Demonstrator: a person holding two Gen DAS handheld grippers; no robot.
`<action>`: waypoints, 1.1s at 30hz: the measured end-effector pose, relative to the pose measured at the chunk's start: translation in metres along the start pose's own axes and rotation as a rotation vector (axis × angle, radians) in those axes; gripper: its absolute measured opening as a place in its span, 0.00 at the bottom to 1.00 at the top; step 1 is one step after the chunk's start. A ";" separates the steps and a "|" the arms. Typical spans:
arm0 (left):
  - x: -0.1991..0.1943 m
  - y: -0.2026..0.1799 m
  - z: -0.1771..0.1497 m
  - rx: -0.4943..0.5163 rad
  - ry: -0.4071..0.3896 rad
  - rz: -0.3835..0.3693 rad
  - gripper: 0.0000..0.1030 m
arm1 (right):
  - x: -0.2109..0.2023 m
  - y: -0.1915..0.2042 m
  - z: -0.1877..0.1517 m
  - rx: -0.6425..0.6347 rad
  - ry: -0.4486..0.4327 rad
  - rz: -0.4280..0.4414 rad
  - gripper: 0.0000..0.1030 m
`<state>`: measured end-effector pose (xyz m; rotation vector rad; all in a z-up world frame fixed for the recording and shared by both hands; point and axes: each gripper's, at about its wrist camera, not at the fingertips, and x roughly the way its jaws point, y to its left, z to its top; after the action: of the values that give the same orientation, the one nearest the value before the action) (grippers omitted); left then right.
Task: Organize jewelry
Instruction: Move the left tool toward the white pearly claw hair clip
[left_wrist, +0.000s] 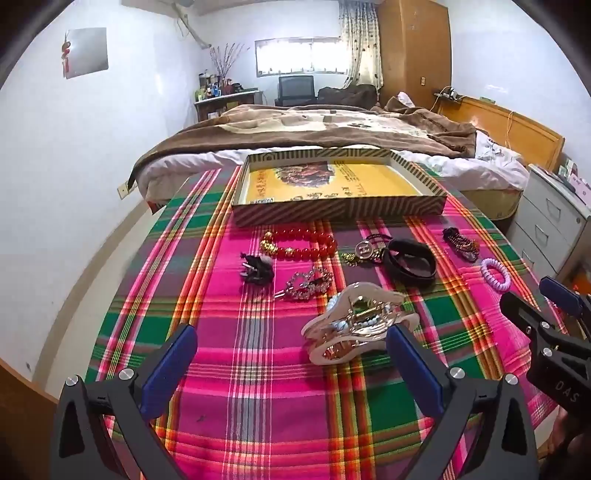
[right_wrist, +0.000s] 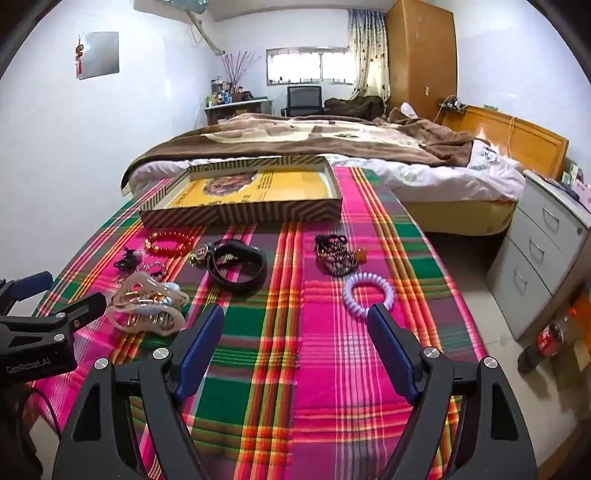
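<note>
Jewelry lies on a plaid cloth. A large pale hair claw (left_wrist: 351, 325) (right_wrist: 146, 306) sits just ahead of my open, empty left gripper (left_wrist: 291, 350), near its right finger. A red bead bracelet (left_wrist: 299, 243) (right_wrist: 168, 242), black clip (left_wrist: 256, 269), rhinestone clip (left_wrist: 306, 284), black band (left_wrist: 410, 264) (right_wrist: 238, 267), dark bead bunch (left_wrist: 460, 243) (right_wrist: 336, 254) and lilac coil tie (left_wrist: 495, 275) (right_wrist: 367, 291) lie in front of a striped tray (left_wrist: 332, 216) (right_wrist: 240, 214). My right gripper (right_wrist: 295, 332) is open and empty, its right finger close to the coil tie.
The tray with a yellow floor stands at the far side of the table. Behind it is a bed (right_wrist: 332, 147). A grey drawer cabinet (right_wrist: 546, 251) and a cola bottle (right_wrist: 546, 339) stand to the right on the floor.
</note>
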<state>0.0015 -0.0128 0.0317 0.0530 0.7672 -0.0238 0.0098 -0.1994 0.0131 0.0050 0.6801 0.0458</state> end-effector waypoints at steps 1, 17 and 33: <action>-0.001 0.001 0.001 -0.007 -0.002 -0.008 1.00 | -0.001 0.000 0.001 0.001 -0.004 -0.002 0.77; -0.011 0.000 0.003 -0.034 -0.029 -0.032 1.00 | -0.018 0.004 0.006 -0.040 -0.075 -0.016 0.77; -0.004 -0.004 0.004 -0.022 -0.019 -0.008 1.00 | -0.005 0.002 0.004 -0.029 -0.053 0.004 0.77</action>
<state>0.0012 -0.0168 0.0366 0.0290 0.7483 -0.0232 0.0087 -0.1974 0.0190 -0.0205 0.6261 0.0592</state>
